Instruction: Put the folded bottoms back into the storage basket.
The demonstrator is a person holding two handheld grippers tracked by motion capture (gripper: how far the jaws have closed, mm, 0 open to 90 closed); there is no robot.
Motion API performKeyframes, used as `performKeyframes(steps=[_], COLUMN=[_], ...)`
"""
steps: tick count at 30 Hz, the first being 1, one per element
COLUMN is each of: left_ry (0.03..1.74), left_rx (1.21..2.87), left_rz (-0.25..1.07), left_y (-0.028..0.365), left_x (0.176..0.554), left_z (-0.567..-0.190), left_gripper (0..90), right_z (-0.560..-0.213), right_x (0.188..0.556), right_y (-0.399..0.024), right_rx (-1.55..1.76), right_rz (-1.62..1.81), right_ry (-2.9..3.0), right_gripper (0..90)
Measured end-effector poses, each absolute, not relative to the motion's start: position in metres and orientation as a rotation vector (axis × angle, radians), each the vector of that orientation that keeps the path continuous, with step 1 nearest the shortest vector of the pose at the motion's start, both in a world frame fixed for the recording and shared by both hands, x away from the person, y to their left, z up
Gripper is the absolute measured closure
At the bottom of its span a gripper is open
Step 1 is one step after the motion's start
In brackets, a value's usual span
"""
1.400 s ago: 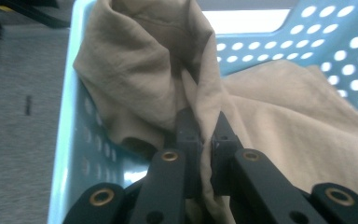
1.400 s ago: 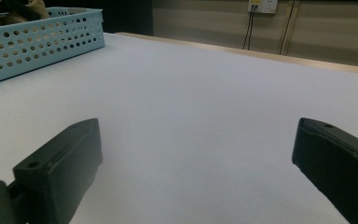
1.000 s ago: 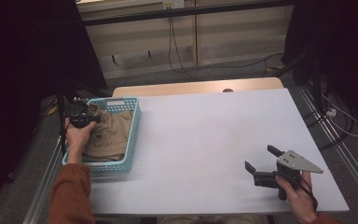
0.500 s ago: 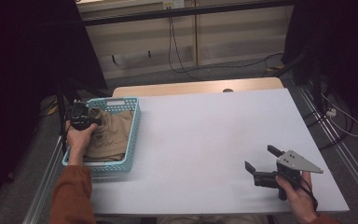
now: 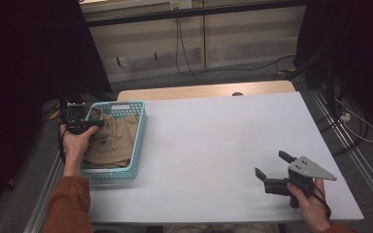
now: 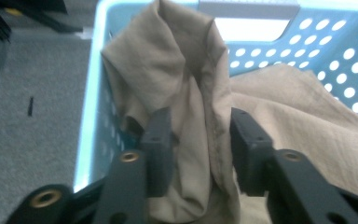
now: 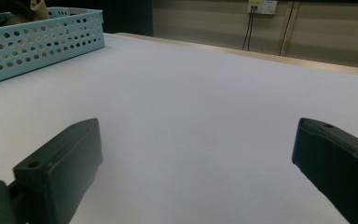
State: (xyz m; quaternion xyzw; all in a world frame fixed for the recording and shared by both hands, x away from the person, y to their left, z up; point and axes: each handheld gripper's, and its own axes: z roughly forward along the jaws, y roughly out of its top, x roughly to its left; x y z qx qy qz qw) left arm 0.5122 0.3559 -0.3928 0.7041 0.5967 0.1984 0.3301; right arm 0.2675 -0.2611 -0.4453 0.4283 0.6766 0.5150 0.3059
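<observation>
A tan cloth [image 5: 114, 138] lies crumpled in a light blue perforated basket [image 5: 141, 141] at the table's left edge. My left gripper [image 5: 90, 124] hovers over the basket's far left corner. In the left gripper view, a raised fold of the cloth [image 6: 177, 70] stands between the jaws of that gripper [image 6: 200, 126]. The jaws have just been opening and stand apart around the fold, which fills the gap loosely. My right gripper [image 5: 271, 163] rests low on the white table at the near right, its jaws [image 7: 198, 140] wide open with nothing between them.
The basket's wall [image 6: 93, 93] drops to grey floor on its left. From the right gripper view the basket [image 7: 37, 42] is far off across the bare white tabletop [image 5: 213, 141]. A wooden strip [image 5: 199, 91] borders the table's far edge.
The left hand has shifted slightly at the basket's far left corner. The right gripper has kept still.
</observation>
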Motion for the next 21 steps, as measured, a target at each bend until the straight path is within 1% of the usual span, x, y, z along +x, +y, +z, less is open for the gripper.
performKeyframes(steps=[1, 2, 4, 7, 11, 14, 16, 17, 21], left_ry=[1.551, 1.553, 1.528, 1.493, 1.477, 1.475, 1.455, 1.447, 1.424], left_rx=[1.858, 1.825, 1.824, 1.804, 1.803, 1.775, 1.778, 1.78, 1.766], left_rz=[0.507, 0.506, 0.536, 0.566, 0.615, 0.614, 0.632, 0.65, 0.664], left_y=[0.357, 0.356, 0.356, 0.359, 0.363, 0.367, 0.37, 0.371, 0.374], left_x=[0.51, 0.509, 0.506, 0.5, 0.496, 0.493, 0.489, 0.487, 0.481], left_z=[-0.39, -0.388, -0.383, -0.377, -0.377, -0.377, -0.377, -0.377, -0.375], left_gripper=[58.1, 55.1, 48.5, 42.5, 32.1, 23.6, 19.6, 19.2, 9.0], right_z=[-0.445, -0.445, -0.445, -0.445, -0.445, -0.446, -0.446, -0.446, -0.447], right_x=[0.268, 0.268, 0.267, 0.268, 0.268, 0.268, 0.268, 0.268, 0.268], right_y=[-0.261, -0.261, -0.261, -0.261, -0.261, -0.262, -0.262, -0.263, -0.264], right_rx=[1.133, 1.132, 1.132, 1.133, 1.135, 1.134, 1.135, 1.134, 1.15], right_rz=[1.364, 1.364, 1.364, 1.363, 1.364, 1.365, 1.365, 1.365, 1.375], right_ry=[1.79, 1.791, 1.792, 1.791, 1.79, 1.79, 1.789, 1.789, 1.785], right_gripper=[1.5, 1.5, 1.5, 1.5, 1.5, 1.5, 1.5, 1.4, 1.4])
